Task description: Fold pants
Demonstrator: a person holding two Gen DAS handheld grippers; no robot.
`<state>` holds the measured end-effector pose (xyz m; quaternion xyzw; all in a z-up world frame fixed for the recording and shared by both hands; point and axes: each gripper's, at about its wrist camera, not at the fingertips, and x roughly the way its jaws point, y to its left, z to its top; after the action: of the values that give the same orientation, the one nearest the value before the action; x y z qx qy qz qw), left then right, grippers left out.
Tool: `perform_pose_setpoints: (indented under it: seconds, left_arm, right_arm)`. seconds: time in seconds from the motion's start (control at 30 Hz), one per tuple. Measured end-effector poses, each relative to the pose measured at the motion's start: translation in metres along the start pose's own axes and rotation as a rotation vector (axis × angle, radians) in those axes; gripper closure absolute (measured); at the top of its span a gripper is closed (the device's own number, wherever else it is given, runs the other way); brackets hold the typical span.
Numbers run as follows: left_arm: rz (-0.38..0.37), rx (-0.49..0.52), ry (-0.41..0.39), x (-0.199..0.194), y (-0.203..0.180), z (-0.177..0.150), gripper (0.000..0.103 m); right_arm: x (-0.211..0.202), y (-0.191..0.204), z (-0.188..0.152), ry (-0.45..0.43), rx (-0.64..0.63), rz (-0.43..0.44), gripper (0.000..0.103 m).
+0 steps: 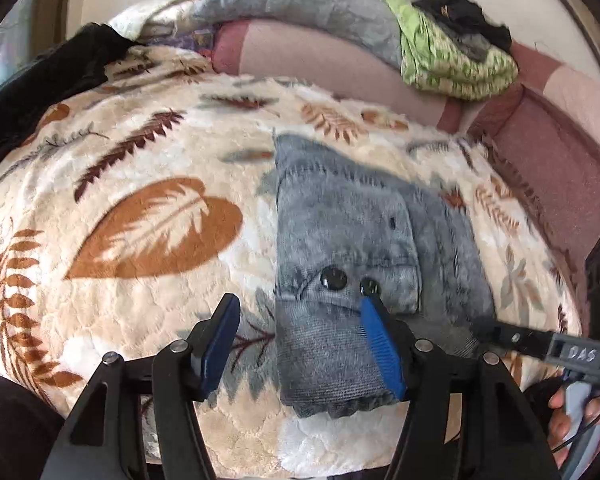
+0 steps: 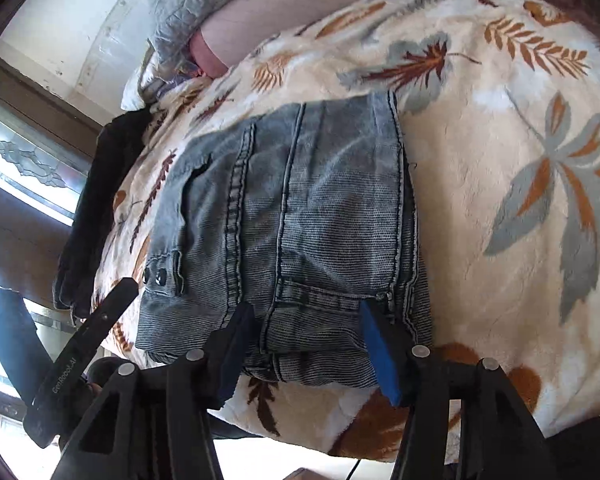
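Note:
Grey-blue denim pants (image 1: 352, 248) lie folded into a compact bundle on a cream leaf-print blanket (image 1: 140, 168); two dark snap buttons face up. In the right wrist view the pants (image 2: 300, 220) fill the middle. My left gripper (image 1: 300, 320) is open just above the near left edge of the bundle, holding nothing. My right gripper (image 2: 300, 332) is open, its fingers straddling the near edge of the denim without closing on it. The right gripper also shows at the right edge of the left wrist view (image 1: 500, 334).
A dark garment (image 1: 48, 80) lies at the blanket's far left. A green patterned cloth with black clothing (image 1: 456, 48) sits on the pink couch back (image 1: 340, 64). A grey pillow (image 1: 300, 4) lies behind. A window (image 2: 24, 168) is at the left.

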<state>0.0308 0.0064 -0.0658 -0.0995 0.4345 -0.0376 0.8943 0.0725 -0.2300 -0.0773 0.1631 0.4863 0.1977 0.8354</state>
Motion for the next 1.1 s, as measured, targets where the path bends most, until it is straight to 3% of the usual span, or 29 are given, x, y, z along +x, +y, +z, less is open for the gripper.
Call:
perform_pose_setpoints:
  seconds: [0.1,0.27,0.4,0.53,0.63,0.8,0.87,0.97,1.0,1.1]
  left_arm:
    - [0.05,0.037,-0.041,0.002,-0.004,-0.006,0.032]
    - [0.046,0.025,-0.029,0.003,-0.003,-0.006,0.032]
    - [0.045,0.027,-0.026,0.003,-0.004,-0.006,0.032]
    - [0.037,0.014,-0.022,0.004,-0.001,-0.006,0.031]
    - [0.026,0.011,-0.022,0.004,0.0,-0.006,0.031]
    - [0.019,0.005,-0.017,0.005,0.002,-0.005,0.031]
    - [0.017,0.001,-0.015,0.005,0.002,-0.005,0.031]
    - [0.006,-0.003,-0.005,0.007,0.003,-0.005,0.03]
    - [0.005,-0.005,-0.009,0.006,0.004,-0.005,0.029]
    - [-0.042,-0.038,-0.01,0.003,0.011,-0.002,0.029]
  right_arm:
    - [-0.007,0.007,0.003,0.002,0.019,-0.02,0.044]
    - [-0.021,0.017,0.005,-0.079,-0.013,-0.034,0.044]
    - [0.007,0.009,0.001,-0.019,-0.083,-0.115,0.039]
    - [0.009,0.032,-0.003,-0.015,-0.188,-0.235,0.039]
    - [0.002,0.032,0.005,-0.003,-0.136,-0.215,0.039]
    - [-0.02,0.053,0.017,-0.103,-0.185,-0.233,0.038]
    - [-0.013,0.054,0.016,-0.093,-0.198,-0.267,0.033]
    - [0.026,0.04,0.001,0.009,-0.259,-0.371,0.028]
    - [0.025,0.039,-0.004,-0.038,-0.286,-0.391,0.021]
    - [0.021,0.034,0.003,-0.016,-0.221,-0.361,0.02]
